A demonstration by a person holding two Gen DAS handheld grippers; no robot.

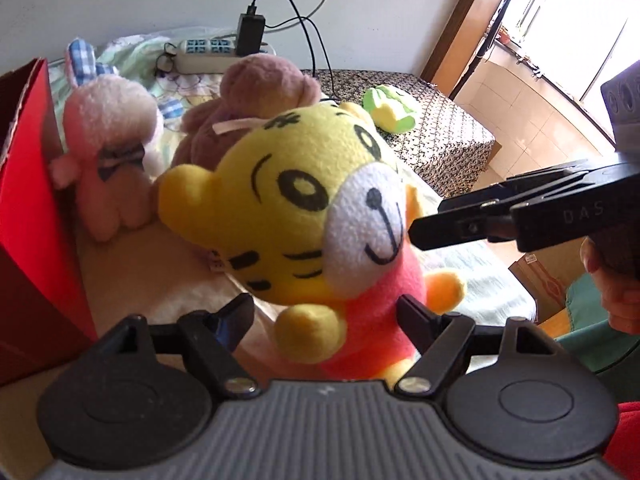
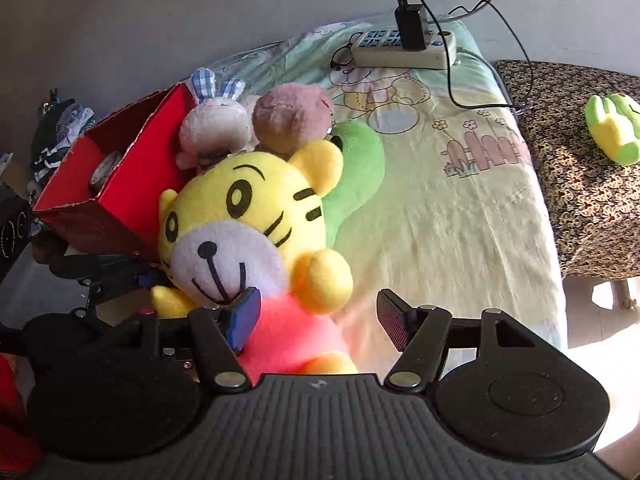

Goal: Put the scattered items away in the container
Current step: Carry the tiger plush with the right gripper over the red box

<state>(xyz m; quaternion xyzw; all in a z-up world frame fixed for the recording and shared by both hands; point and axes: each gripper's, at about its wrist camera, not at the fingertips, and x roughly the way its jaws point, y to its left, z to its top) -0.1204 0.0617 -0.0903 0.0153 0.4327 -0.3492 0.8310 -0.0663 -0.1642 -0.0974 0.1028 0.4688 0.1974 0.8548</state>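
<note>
A yellow tiger plush [image 1: 304, 200] in a red shirt sits upright on the bed beside the red box [image 1: 28, 200]. My left gripper [image 1: 326, 312] is open around its body: the right pad touches the shirt, while a gap shows beside the left pad. My right gripper [image 2: 316, 312] is open too. Its blue left pad rests against the tiger [image 2: 240, 216] and its right pad stands apart from it. In the left wrist view the right gripper [image 1: 428, 220] points at the tiger's muzzle. The red box [image 2: 132, 184] stands just left of the tiger.
A pink rabbit plush [image 2: 216, 124], a brown bear plush [image 2: 292, 116] and a green plush [image 2: 360, 168] crowd behind the tiger by the box. A power strip [image 2: 404, 52] with cables lies at the bed's head. Another green-yellow plush [image 2: 612, 128] lies on a patterned stool.
</note>
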